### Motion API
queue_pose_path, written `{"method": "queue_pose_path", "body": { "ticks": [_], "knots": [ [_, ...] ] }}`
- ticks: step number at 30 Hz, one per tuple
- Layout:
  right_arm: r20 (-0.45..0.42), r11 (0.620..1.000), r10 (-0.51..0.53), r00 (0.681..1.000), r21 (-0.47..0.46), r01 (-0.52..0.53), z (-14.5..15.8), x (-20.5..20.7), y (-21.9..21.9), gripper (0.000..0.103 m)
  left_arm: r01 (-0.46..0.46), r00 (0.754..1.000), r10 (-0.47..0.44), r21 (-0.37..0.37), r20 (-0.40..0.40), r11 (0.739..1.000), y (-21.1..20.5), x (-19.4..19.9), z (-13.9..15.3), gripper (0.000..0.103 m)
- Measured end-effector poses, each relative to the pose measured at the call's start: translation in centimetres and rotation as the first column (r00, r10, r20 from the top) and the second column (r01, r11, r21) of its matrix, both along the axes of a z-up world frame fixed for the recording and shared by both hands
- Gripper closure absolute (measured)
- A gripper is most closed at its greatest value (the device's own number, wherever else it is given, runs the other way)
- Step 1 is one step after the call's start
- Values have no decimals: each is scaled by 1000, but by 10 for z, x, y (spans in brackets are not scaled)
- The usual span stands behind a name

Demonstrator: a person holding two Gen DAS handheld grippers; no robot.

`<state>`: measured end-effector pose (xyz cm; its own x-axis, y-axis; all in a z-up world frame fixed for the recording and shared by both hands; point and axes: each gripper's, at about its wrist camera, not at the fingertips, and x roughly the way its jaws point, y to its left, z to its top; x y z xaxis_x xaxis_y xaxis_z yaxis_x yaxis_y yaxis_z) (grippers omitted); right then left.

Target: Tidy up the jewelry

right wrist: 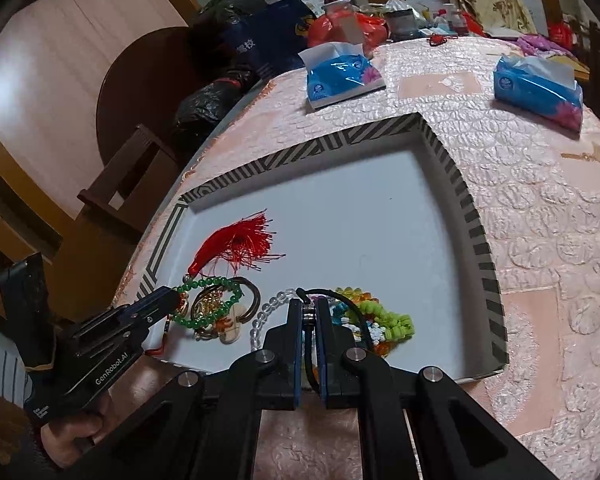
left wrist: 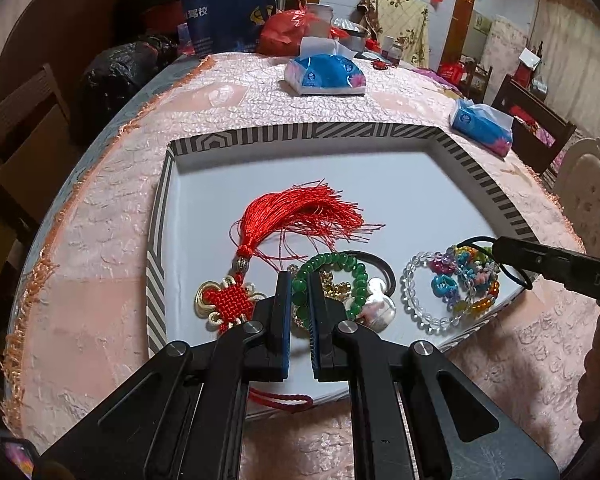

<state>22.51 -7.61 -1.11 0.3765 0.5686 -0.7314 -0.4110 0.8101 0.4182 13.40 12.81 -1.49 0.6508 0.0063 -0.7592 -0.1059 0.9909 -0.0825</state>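
From the left wrist, the left gripper [left wrist: 300, 280] is clamped tight on the green beaded bracelet [left wrist: 332, 284], low over the white striped-rim cardboard tray [left wrist: 300, 136], with the red knotted tassel charm [left wrist: 236, 296] just to its left. From the right wrist, the right gripper [right wrist: 309, 304] is pinched shut on a thin black elastic cord [right wrist: 340, 300], the colourful plastic bead bracelets [right wrist: 384, 324] lying just to its right in the tray's near corner.

**Colours and patterns on the table**

Black-and-white striped rim on a white-floored tray [left wrist: 476, 168]. Red tassel [left wrist: 300, 212], red-and-gold Chinese knot [left wrist: 230, 300]. Green bead bracelet [left wrist: 332, 264], clear bead bracelet [left wrist: 414, 280], multicoloured bead bracelet [left wrist: 472, 280], black hair tie [left wrist: 380, 264]. Blue tissue packs [left wrist: 326, 74]. Pink embossed tablecloth [left wrist: 108, 248], orange fringe.
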Motion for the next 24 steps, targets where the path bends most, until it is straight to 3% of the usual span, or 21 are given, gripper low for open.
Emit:
{"method": "queue_pose_path", "body": {
  "ticks": [19,21,22,24],
  "knots": [
    [-28,999,46,999,-11,-46,-7,-2,15,98,-10,1000,11,37,-22,999,-8,1,-5,97],
    [-34,999,46,998,-19,-47,-6,-2,17,92,-7,1000,8,33,-26,999,-9,1,-5,83],
    [-31,999,44,999,-22,-45,-5,-3,17,83,-6,1000,7,29,-22,1000,-9,0,-4,77],
    [-12,999,34,999,-21,-34,-1,-5,15,64,-4,1000,5,27,-9,1000,-10,-3,-2,53]
  ]
}}
